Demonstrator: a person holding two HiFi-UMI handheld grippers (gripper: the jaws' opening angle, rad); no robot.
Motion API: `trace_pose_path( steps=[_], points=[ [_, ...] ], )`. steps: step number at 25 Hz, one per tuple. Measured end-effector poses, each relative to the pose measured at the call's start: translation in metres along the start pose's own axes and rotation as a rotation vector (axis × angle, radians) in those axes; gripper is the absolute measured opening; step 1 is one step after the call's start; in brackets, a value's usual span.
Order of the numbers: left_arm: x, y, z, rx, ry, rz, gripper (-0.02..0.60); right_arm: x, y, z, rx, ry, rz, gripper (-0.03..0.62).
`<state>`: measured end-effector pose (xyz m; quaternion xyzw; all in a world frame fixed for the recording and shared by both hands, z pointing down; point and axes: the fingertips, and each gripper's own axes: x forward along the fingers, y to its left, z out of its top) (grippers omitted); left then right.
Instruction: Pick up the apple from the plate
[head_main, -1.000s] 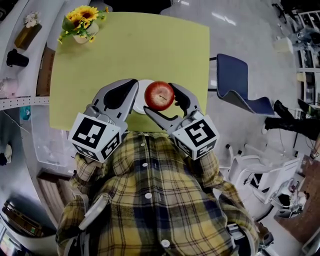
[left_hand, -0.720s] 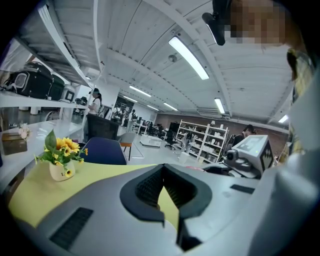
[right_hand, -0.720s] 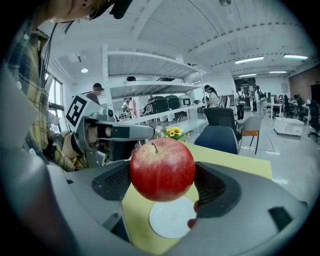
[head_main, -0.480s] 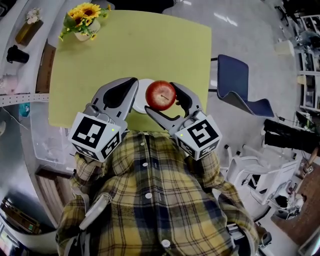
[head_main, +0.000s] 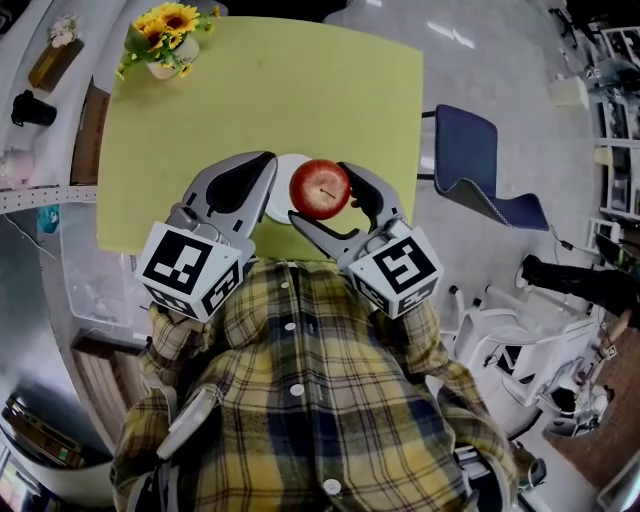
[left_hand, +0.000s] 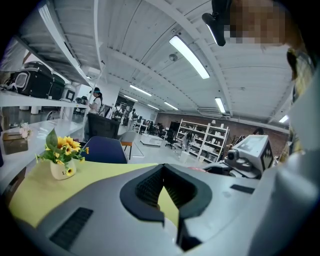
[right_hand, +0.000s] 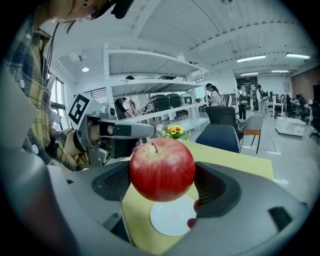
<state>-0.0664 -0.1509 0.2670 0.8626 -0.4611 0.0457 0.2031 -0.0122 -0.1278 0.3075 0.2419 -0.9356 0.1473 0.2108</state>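
A red apple hangs in the air, clamped between the jaws of my right gripper. Below it a small white plate lies bare on the yellow-green table, close to the near edge. My left gripper is held beside the right one, to the left of the plate, its jaws closed with nothing between them. Both grippers are raised close to the person's chest.
A white pot of sunflowers stands at the table's far left corner. A blue chair sits off the table's right side. Shelves and clutter run along the left wall.
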Motion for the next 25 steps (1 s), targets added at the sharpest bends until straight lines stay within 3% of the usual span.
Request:
trace_pose_path(
  steps=[10, 14, 25],
  points=[
    [0.012, 0.01, 0.005, -0.003, -0.005, -0.024, 0.006, 0.0, -0.001, 0.0, -0.019, 0.009, 0.019, 0.39],
    [0.016, 0.016, 0.009, -0.037, -0.008, -0.047, 0.006, 0.0, -0.001, 0.0, -0.015, 0.012, 0.023, 0.39],
    [0.018, 0.02, 0.019, 0.079, 0.025, -0.065, 0.006, 0.004, -0.005, 0.007, -0.02, 0.015, 0.0, 0.39]
  ],
)
